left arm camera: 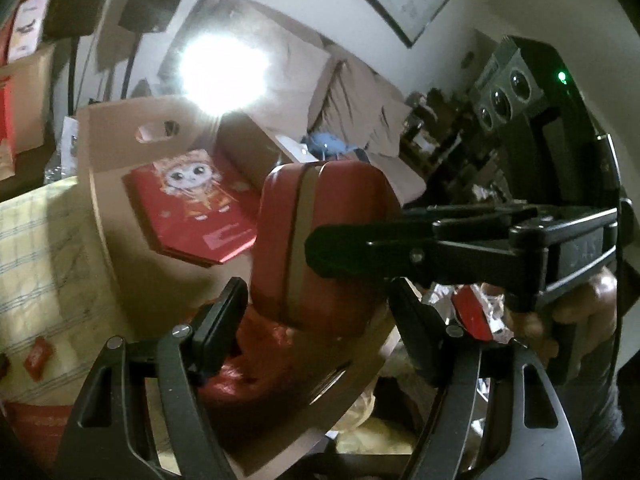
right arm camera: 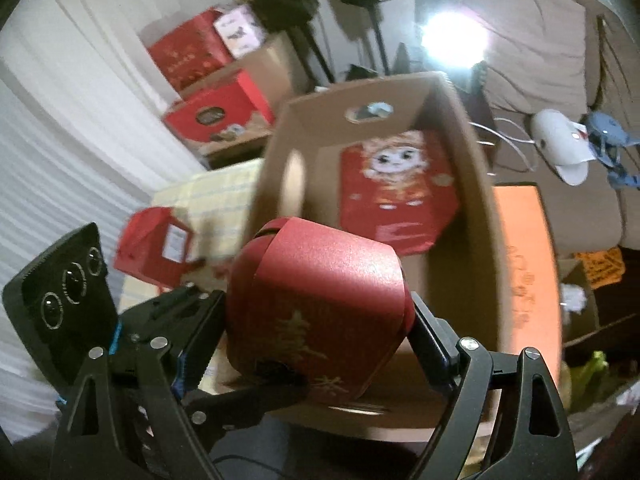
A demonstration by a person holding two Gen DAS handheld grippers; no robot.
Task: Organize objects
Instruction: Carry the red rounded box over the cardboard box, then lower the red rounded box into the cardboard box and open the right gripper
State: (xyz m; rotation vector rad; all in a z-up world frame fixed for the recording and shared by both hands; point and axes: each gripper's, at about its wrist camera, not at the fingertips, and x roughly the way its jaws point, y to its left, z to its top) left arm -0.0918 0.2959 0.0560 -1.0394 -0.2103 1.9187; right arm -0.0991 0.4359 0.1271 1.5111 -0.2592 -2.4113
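Observation:
A red gift box (left arm camera: 324, 236) with gold characters (right arm camera: 316, 312) hangs over the near end of an open cardboard carton (right arm camera: 460, 240). My left gripper (left arm camera: 316, 308) has a finger on each side of the box's lower part and is shut on it. My right gripper (right arm camera: 316, 320) clamps the same box across its width; in the left wrist view the right gripper (left arm camera: 352, 236) reaches in from the right, one finger across the box's front. A red packet with a cartoon cat (right arm camera: 396, 192) lies on the carton floor, and a red plastic bag (left arm camera: 256, 360) sits below the box.
A yellow checked cloth (left arm camera: 40, 260) with a small red sweet (left arm camera: 38, 358) lies left of the carton. A small red carton (right arm camera: 152, 244) stands beside it, an orange box (right arm camera: 524, 248) on the other side. Stacked red boxes (right arm camera: 192, 56), speaker stands and a sofa (right arm camera: 540, 40) lie behind.

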